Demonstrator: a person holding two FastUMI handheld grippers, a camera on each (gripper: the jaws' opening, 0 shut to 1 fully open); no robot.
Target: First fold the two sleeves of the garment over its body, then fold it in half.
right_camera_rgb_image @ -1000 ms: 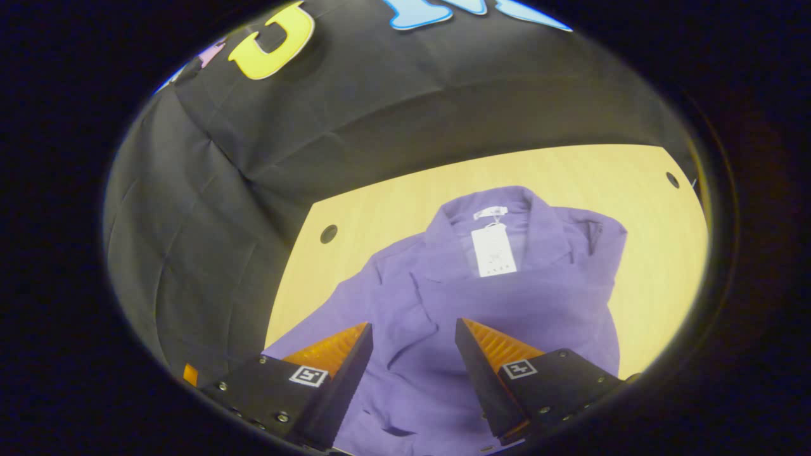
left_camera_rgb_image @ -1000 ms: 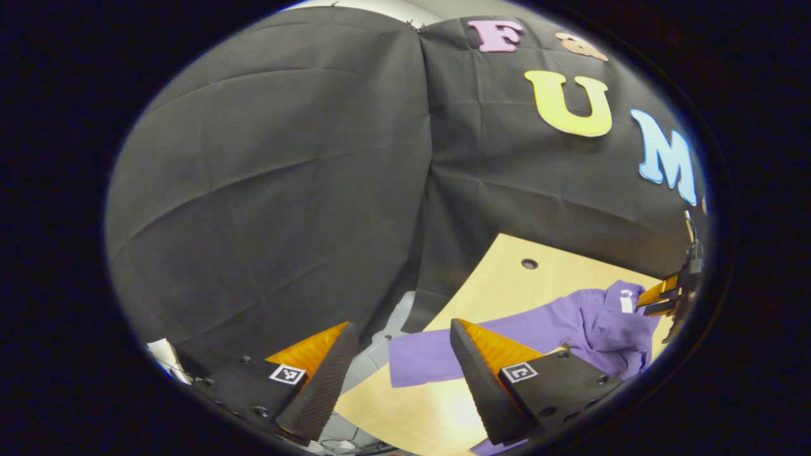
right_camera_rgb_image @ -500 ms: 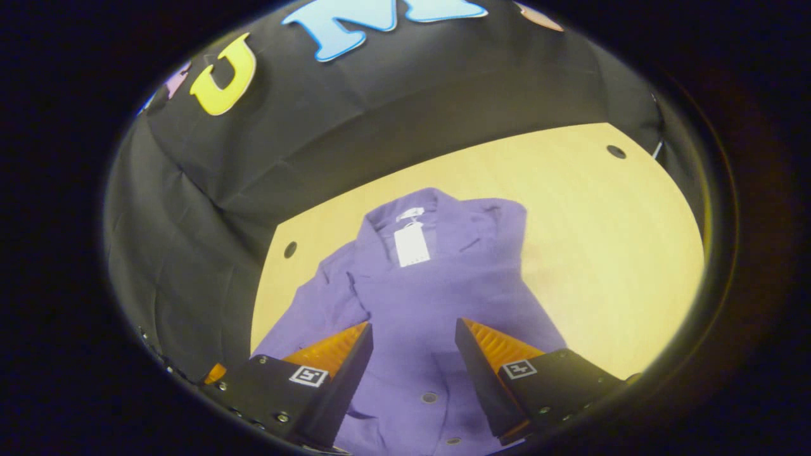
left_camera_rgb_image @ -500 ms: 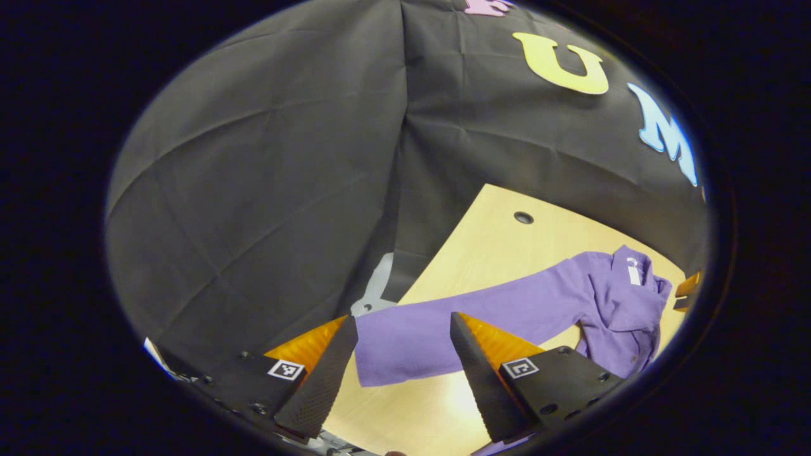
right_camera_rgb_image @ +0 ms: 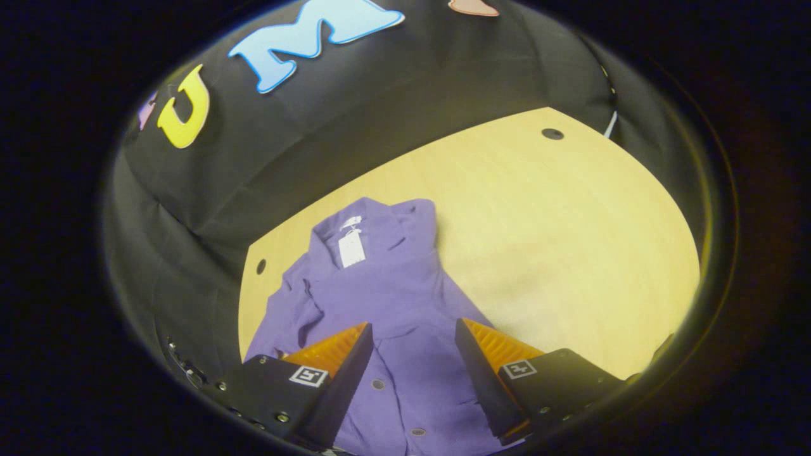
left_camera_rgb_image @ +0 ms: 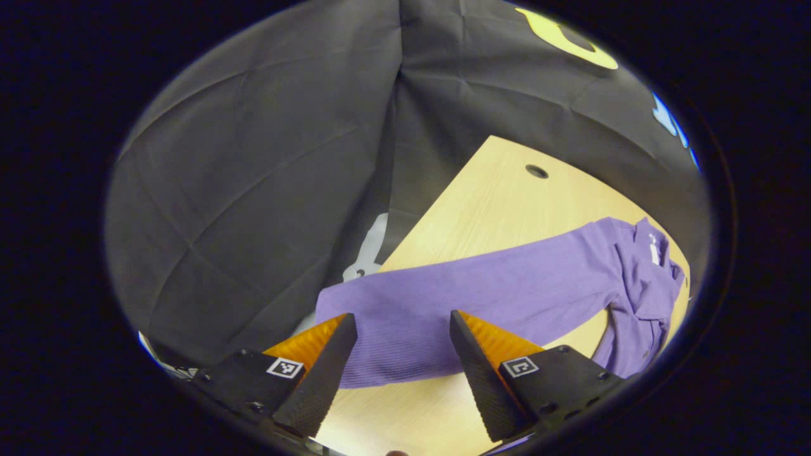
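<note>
A purple buttoned shirt point(right_camera_rgb_image: 380, 297) lies on the light wooden table point(right_camera_rgb_image: 538, 240), collar away from me, a white tag point(right_camera_rgb_image: 350, 247) at the neck. One long sleeve point(left_camera_rgb_image: 481, 291) stretches out flat to the table's left edge, its cuff point(left_camera_rgb_image: 380, 335) hanging slightly past it. My left gripper point(left_camera_rgb_image: 399, 361) is open, hovering just above that cuff with nothing between the fingers. Above the shirt's button front, my right gripper point(right_camera_rgb_image: 412, 367) is open and holds nothing. The right side of the body has a sleeve lying folded over it.
Black cloth walls close the booth behind and left of the table. Round cable holes point(left_camera_rgb_image: 536, 171) point(right_camera_rgb_image: 552, 133) sit near the table's far corners. Bare table point(right_camera_rgb_image: 570, 253) spreads to the right of the shirt. A pale grey stand point(left_camera_rgb_image: 367, 253) shows below the left edge.
My left gripper has come down and closer over the outstretched sleeve's cuff. The right gripper has pulled back from the collar toward the button front. Both stayed open.
</note>
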